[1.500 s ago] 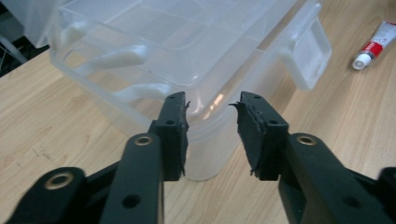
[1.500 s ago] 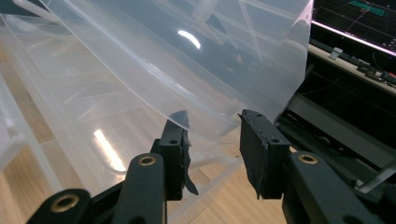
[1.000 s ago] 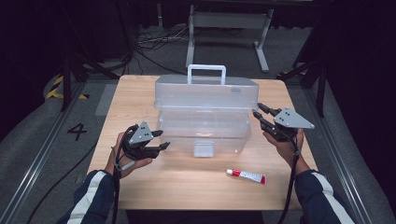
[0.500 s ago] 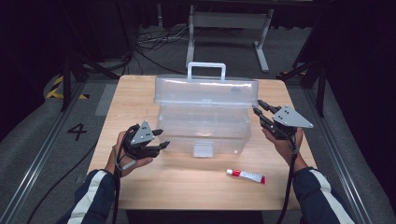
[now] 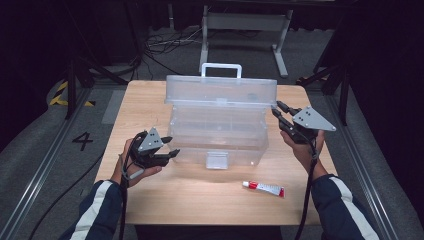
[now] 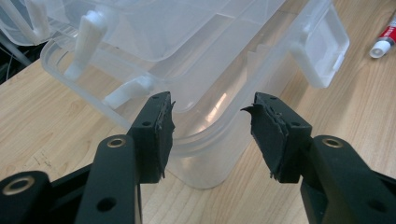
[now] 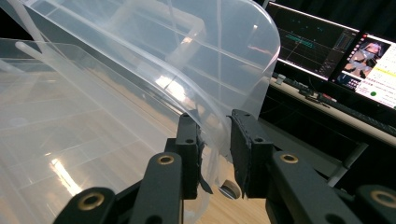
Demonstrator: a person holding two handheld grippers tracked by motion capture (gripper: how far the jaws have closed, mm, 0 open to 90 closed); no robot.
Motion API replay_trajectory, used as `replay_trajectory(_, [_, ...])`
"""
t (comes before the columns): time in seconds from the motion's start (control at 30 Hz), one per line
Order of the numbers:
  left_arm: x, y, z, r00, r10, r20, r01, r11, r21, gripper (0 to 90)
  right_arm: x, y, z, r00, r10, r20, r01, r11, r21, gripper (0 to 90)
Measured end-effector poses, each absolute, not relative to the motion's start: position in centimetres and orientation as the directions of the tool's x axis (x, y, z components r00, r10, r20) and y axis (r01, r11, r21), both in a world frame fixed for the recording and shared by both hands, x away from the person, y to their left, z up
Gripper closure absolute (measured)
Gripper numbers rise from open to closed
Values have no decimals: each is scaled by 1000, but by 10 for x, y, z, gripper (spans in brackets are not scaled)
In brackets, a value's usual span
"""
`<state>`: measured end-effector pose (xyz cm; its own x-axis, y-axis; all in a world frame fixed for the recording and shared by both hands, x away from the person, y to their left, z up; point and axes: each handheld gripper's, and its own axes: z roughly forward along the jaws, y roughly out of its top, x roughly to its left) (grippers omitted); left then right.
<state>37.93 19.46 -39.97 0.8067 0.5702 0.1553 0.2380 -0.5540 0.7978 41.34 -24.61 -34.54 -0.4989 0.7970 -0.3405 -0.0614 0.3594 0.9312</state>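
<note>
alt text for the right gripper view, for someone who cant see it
The right claw straddles the curved edge of a clear plastic storage box's raised lid, its two black jaws close on either side of the thin plastic. The wooden table shows below, and lit computer monitors sit in the dark background.

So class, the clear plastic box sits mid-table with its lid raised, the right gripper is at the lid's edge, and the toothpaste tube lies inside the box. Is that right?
Not quite. The tube lies on the table in front of the clear plastic box, outside it, as the high view shows. The lid is raised, and the right gripper is at its edge.
</note>
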Motion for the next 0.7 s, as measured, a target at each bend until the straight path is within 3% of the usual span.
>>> replay_trajectory(0.7, [385, 193, -402, 797, 582, 162, 238, -549, 801, 473, 429, -239, -329, -443, 813, -377, -57, 394, 917, 776])
